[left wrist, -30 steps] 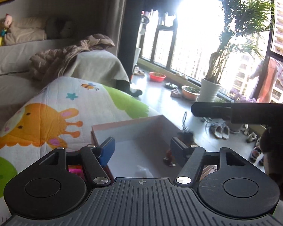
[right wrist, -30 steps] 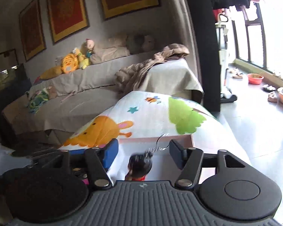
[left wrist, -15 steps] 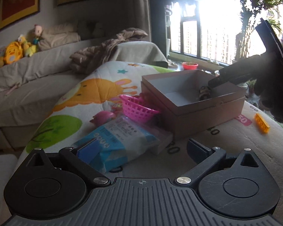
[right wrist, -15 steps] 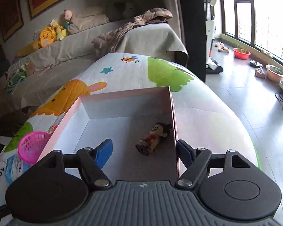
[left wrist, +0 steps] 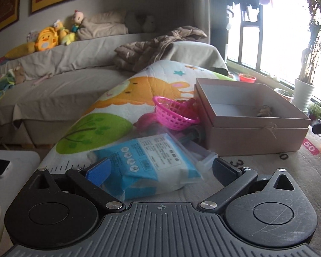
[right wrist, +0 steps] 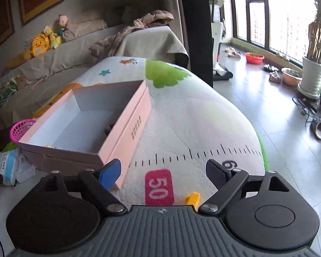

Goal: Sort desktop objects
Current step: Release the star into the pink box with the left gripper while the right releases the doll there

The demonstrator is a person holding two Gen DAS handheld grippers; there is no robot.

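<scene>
**Both tools apart, one over the wipes pack, one over the yellow brick**

My left tool (left wrist: 160, 169) is spread wide with nothing clamped. Its blue-padded finger (left wrist: 98, 172) and black finger (left wrist: 222, 169) flank the near end of a blue-and-white soft plastic pack of wipes (left wrist: 152, 162), which lies flat on the cartoon-printed quilted mat covering the surface (left wrist: 100, 128). I cannot tell whether either pad touches the pack. Just beyond it is a pink plastic mesh basket (left wrist: 174, 113), tilted, close against the open pinkish-brown cardboard box (left wrist: 252, 132). A small figure toy (left wrist: 264, 110) lies inside the box near its right wall.

My right tool (right wrist: 165, 172) is also apart and holds nothing. Between its fingers, low and close to the tool body, a small yellow plastic brick (right wrist: 192, 198) sits on the mat, just right of the pink "50" label (right wrist: 159, 187). The box (right wrist: 126, 128) stands just left of the blue pad (right wrist: 109, 173).
</scene>
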